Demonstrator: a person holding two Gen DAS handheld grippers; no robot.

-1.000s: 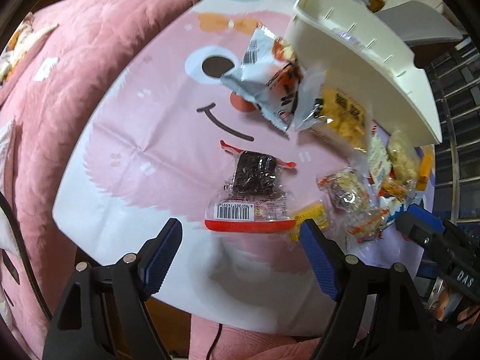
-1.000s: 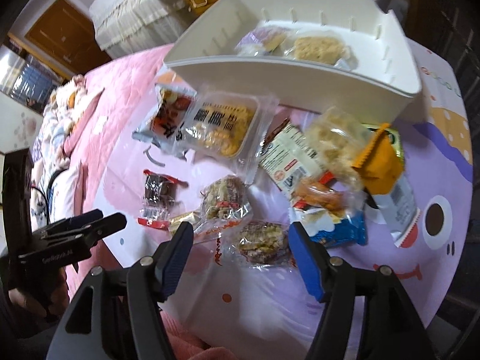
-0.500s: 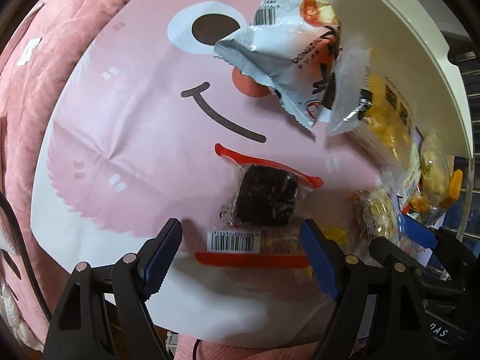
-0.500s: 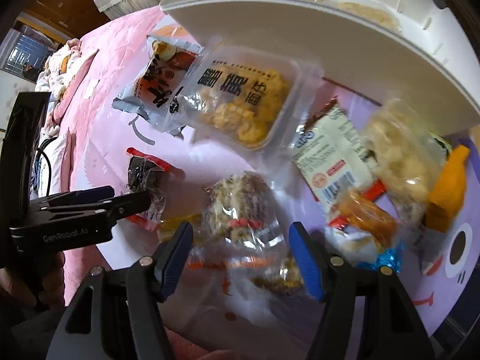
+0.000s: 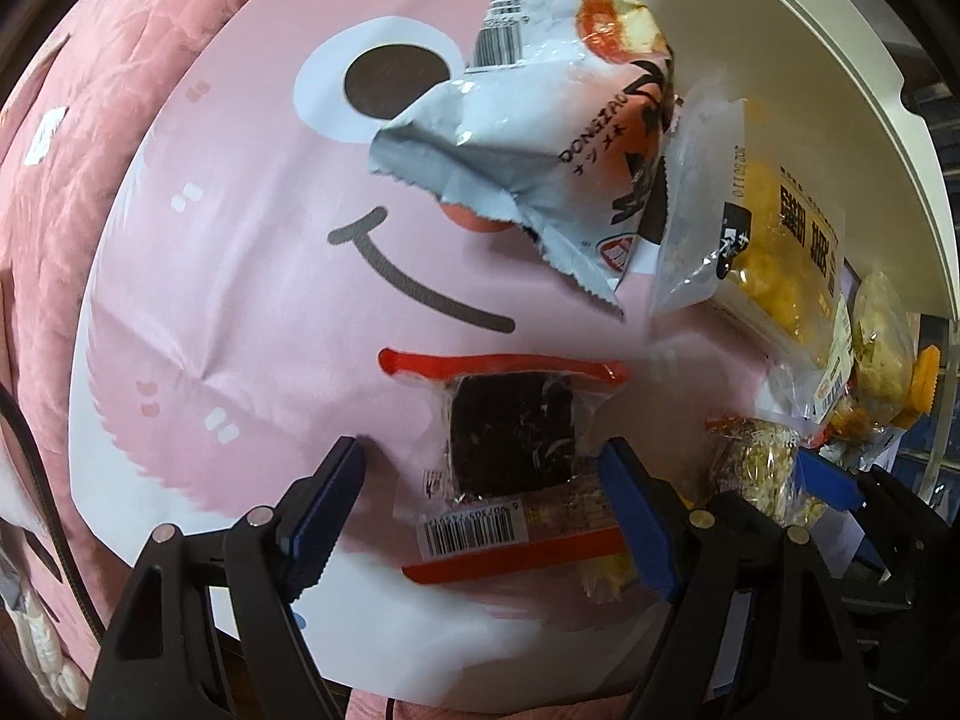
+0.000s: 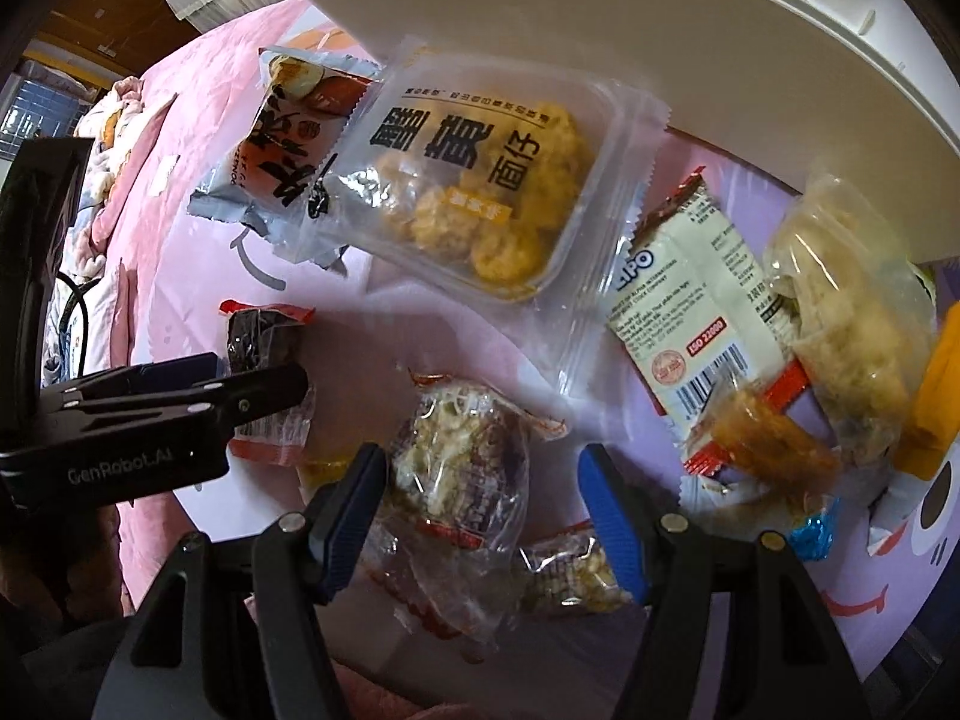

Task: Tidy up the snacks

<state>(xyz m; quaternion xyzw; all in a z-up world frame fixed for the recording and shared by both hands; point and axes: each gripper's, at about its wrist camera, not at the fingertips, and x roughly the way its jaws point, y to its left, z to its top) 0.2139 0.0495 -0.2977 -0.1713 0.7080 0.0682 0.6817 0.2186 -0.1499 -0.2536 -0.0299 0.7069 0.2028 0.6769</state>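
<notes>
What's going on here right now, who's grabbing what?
A person is sorting snacks with two handheld grippers. The left gripper is open, its fingers either side of a dark brownie packet on the pink cartoon mat. The right gripper is open around a clear-wrapped rice crispy bar. Neither is gripped yet. More packets lie beside the white bin.

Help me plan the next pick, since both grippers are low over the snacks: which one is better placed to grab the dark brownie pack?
Left. The left gripper is open with the dark brownie pack between its fingers. The right gripper is open around the nutty cluster pack instead, off to the brownie's side.
</notes>
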